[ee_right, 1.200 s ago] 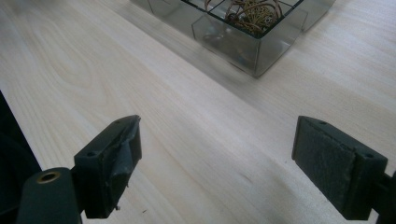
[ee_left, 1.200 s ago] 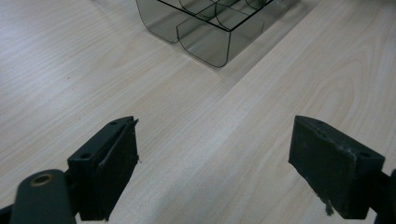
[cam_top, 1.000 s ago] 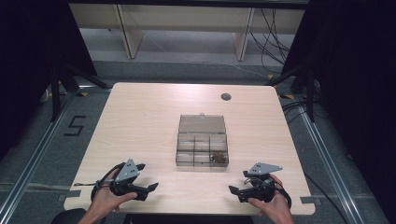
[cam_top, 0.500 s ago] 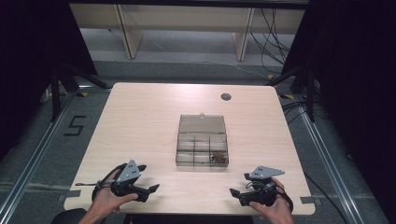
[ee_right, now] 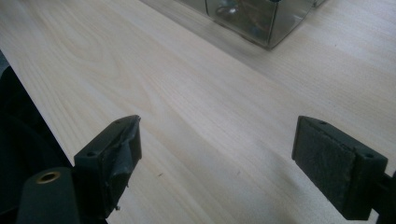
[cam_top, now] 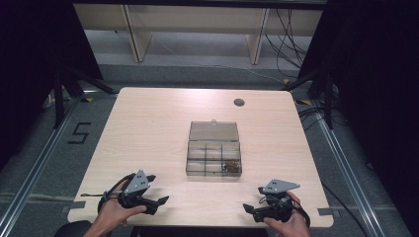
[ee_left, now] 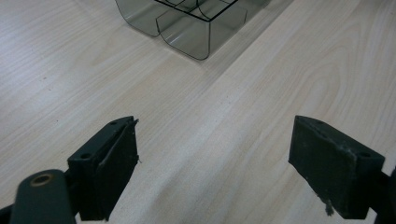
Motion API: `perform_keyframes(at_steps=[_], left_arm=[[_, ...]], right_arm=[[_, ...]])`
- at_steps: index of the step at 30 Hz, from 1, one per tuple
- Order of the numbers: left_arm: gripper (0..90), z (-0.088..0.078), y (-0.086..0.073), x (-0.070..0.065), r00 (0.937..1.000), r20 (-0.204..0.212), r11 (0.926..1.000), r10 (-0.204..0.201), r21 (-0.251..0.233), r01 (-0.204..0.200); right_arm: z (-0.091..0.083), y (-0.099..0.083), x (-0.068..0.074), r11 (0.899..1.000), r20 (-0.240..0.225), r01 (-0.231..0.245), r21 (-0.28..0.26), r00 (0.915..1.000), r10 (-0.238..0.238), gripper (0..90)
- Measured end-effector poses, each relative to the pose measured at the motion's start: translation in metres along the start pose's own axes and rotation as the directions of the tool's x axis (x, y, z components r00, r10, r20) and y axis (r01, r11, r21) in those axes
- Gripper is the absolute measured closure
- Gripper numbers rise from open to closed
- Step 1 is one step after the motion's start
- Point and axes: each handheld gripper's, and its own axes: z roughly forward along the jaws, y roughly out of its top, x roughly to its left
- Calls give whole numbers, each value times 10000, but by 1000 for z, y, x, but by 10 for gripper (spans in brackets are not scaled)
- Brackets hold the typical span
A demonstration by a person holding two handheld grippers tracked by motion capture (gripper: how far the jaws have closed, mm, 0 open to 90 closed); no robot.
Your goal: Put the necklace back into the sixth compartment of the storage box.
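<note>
Clear compartment box at middle of light wooden bench, lid open and lying flat behind it. Small dark items in near-right compartment; other compartments look empty, contents too small to identify. Left hand-held gripper at near-left bench edge, jaws wide apart, holding nothing. Right hand-held gripper at near-right edge, jaws likewise wide, empty. Both well apart from box. Judgement: work at very start or just finished; nothing in hand.
</note>
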Motion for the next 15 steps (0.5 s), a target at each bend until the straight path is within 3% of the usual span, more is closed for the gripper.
perform_keyframes(at_steps=[2, 4, 5, 6, 8, 10, 11, 12, 13, 15], left_arm=[[150, 0, 0, 0, 9999, 69, 9999, -100, -60, 100], [150, -1, 0, 3, 9998, 15, 9998, 210, 43, -211], [150, 0, -1, 2, 10000, 12, 10000, -33, 51, 33], [150, 0, -1, 2, 10000, 15, 10000, -31, 63, 31], [150, 0, 0, 3, 9997, -45, 9997, 234, 38, -233], [150, -1, 0, 2, 9998, 31, 9998, 194, 22, -194], [150, 0, -1, 0, 9999, 89, 9999, -103, -23, 103], [150, 0, 0, 0, 9998, 117, 9999, -142, -72, 143], [150, -1, 0, 0, 9999, 119, 10000, -1, 97, -1], [150, 0, 0, 0, 9999, 124, 10000, -3, 37, 3]], right_arm=[[-1, -2, 2, 9998, 112, -136, 148, 9998, 134, 164], [0, -3, 1, 9999, 75, 10, 133, 10000, -11, 164], [-1, -3, 1, 9998, 136, -54, 180, 9999, 51, 164], [-2, -4, 1, 9998, 143, -38, 191, 9999, 35, 164], [-2, -4, 1, 9999, 61, 20, 116, 10000, -21, 165], [-3, -5, 1, 9999, 21, 78, 63, 10000, -78, 164], [-3, -5, 0, 9998, 41, 180, 45, 9998, -180, 164], [-3, -5, 0, 9996, 123, 254, 158, 9996, -256, 164], [-3, -6, 1, 9996, 397, 225, 195, 9989, -233, 165], [-3, -6, 1, 9994, 297, 256, 218, 9992, -263, 165]])
